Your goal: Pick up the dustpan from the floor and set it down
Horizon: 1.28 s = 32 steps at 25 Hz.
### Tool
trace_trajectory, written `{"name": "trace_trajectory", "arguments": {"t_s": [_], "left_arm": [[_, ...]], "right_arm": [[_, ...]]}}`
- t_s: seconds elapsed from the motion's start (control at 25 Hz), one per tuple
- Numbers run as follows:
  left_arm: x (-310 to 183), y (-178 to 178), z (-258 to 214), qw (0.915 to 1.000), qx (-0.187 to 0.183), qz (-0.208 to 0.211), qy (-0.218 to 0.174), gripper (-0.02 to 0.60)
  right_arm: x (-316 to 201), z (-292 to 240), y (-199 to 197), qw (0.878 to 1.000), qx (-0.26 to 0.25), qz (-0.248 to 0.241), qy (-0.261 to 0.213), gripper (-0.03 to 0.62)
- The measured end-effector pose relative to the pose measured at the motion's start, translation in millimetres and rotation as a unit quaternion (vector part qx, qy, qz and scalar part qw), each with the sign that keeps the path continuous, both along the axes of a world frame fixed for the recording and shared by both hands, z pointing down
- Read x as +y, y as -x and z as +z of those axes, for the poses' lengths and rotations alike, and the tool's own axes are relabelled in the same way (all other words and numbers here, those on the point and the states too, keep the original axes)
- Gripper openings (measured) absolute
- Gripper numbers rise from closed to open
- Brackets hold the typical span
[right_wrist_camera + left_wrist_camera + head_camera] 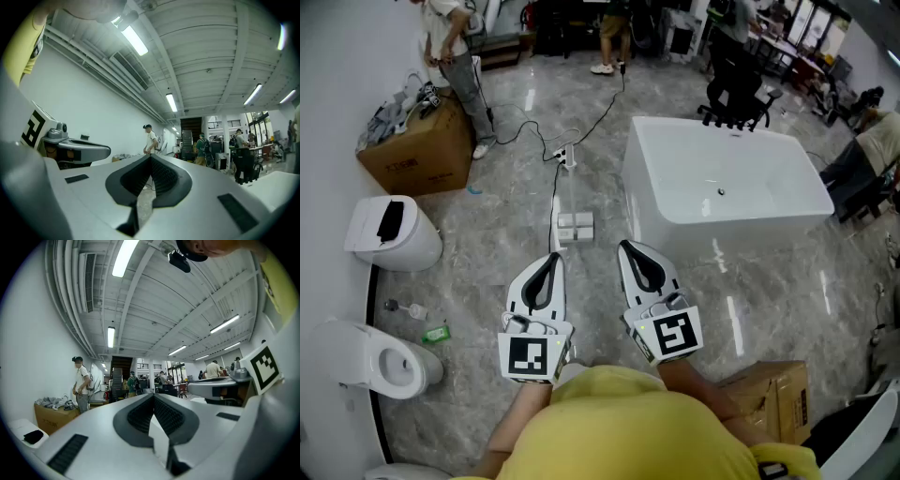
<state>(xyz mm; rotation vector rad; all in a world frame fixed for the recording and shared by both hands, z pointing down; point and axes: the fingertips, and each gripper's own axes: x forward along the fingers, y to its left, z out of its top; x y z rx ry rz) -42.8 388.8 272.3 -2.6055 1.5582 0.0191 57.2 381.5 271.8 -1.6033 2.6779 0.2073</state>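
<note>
Dustpan [575, 226]: a pale, boxy pan stands on the floor just beyond the two claw tips, touched by neither, with a thin white handle rising from it. Its finer shape is too small to tell.

The floor [487, 253] is glossy grey tile with a marbled pattern that mirrors the ceiling lights. A white rectangular bathtub [642, 173] with smooth walls and rounded corners stands right of the dustpan, and nothing shows in it but a small drain. An open brown cardboard box [417, 161] sits against the left wall, heaped with grey cloth and tangled odds and ends. Near the wearer's right arm lies a second cardboard box [778, 394], its top closed. A white rounded lidded unit [394, 239] and a white ceramic toilet [366, 361] with its bowl open line the left wall. A black office chair [736, 89] stands behind the tub. A person in grey trousers [459, 66] stands by the heaped box, and a black cable [598, 120] snakes over the tiles between that person and the dustpan.

The left claw [553, 255] and the right claw [623, 246] are white plastic shells with dark ribbed pads, held side by side and level. On each the jaws are pressed together with nothing between them. A small clear bottle [408, 309] and a green packet [437, 333] lie by the toilet.
</note>
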Motion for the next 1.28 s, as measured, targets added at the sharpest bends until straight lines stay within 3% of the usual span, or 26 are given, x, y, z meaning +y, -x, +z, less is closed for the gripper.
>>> {"name": "trace_trajectory", "arguments": {"t_s": [0.32,0.6,0.88,1.28], "left_arm": [[-10,-7,5,0.9999,-0.004,-0.004,0.009,0.002],[-47,11,19,0.9993,-0.004,-0.029,0.024,0.002],[-132,28,30,0.999,0.002,-0.028,0.034,0.002],[-273,48,45,0.9978,0.006,0.015,0.064,0.002]], "right_arm": [[-10,5,-11,1.0,-0.011,-0.015,-0.006,0.011],[-47,27,-10,0.999,-0.02,-0.029,0.02,0.077],[-129,45,9,0.999,0.004,-0.026,0.032,0.095],[-277,79,34,0.996,0.011,0.01,0.086,0.12]]}}
